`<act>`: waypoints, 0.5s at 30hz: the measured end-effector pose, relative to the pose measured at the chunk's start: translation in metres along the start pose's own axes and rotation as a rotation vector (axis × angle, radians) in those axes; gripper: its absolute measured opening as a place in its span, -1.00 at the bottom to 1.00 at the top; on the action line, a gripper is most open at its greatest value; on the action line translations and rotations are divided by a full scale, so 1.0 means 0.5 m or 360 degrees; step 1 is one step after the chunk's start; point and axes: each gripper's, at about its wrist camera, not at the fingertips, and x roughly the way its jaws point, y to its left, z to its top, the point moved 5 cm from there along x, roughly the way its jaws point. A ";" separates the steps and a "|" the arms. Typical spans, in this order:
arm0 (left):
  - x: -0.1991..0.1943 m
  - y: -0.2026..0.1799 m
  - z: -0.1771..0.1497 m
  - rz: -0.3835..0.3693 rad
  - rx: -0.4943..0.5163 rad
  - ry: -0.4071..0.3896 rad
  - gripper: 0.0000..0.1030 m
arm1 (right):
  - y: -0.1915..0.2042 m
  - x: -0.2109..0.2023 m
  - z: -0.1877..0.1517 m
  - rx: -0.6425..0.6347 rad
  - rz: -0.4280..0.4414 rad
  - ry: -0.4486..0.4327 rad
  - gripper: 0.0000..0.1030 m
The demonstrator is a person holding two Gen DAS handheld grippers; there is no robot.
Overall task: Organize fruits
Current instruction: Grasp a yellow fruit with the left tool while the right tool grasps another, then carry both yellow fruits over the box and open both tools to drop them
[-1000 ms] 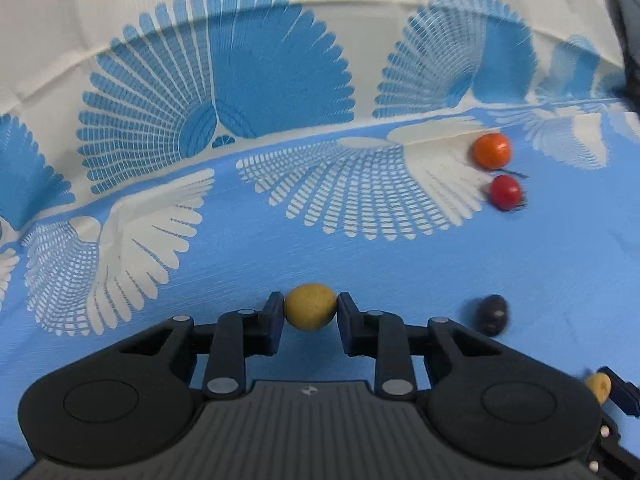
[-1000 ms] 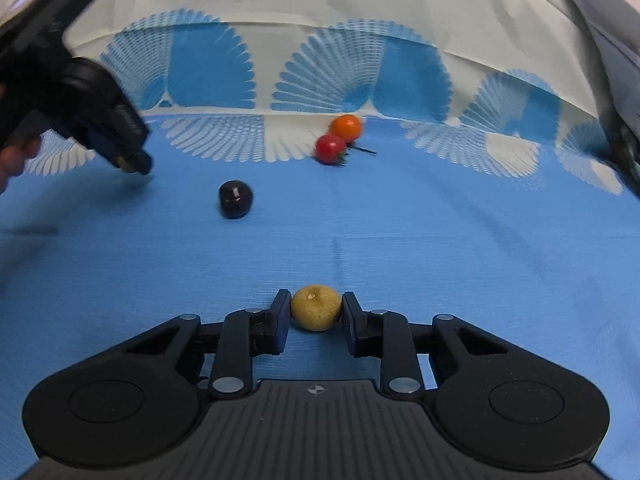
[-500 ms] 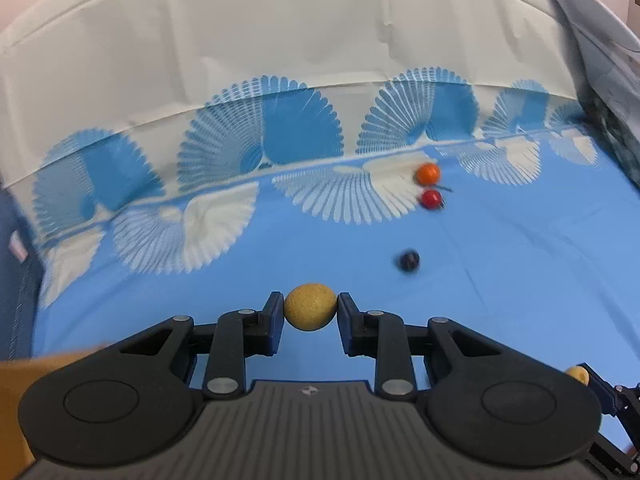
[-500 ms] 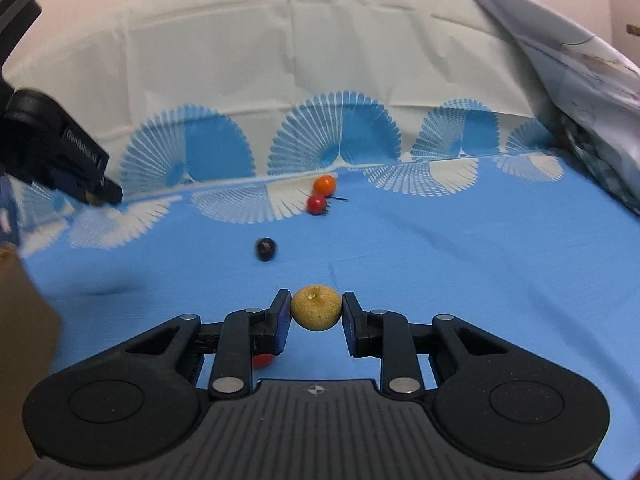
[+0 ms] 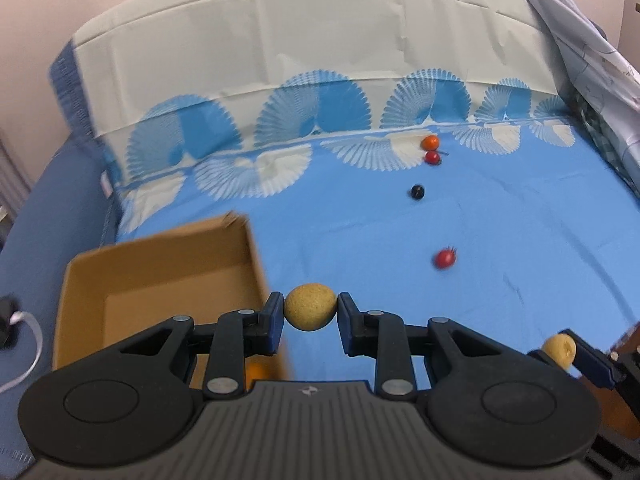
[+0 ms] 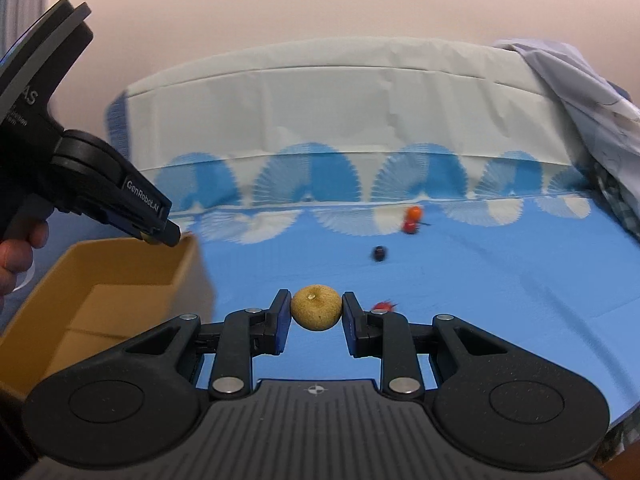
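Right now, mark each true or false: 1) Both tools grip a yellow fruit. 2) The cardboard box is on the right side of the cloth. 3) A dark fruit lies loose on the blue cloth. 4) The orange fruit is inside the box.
1) True: the left tool clamps one yellow fruit, the right tool another yellow fruit.
2) False: the cardboard box sits at the left.
3) True: the dark fruit lies on the blue cloth.
4) False: the orange fruit rests far back on the cloth, beside a red fruit.
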 end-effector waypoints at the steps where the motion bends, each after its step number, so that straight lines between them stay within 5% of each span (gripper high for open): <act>1: -0.018 0.013 -0.018 0.0007 -0.0006 0.0004 -0.38 | 0.014 -0.013 -0.003 -0.0012 0.0010 -0.0001 -0.45; 15: -0.166 0.151 -0.207 0.0097 -0.0120 0.0002 -0.38 | 0.187 -0.167 -0.063 -0.0255 0.0114 -0.0054 -0.45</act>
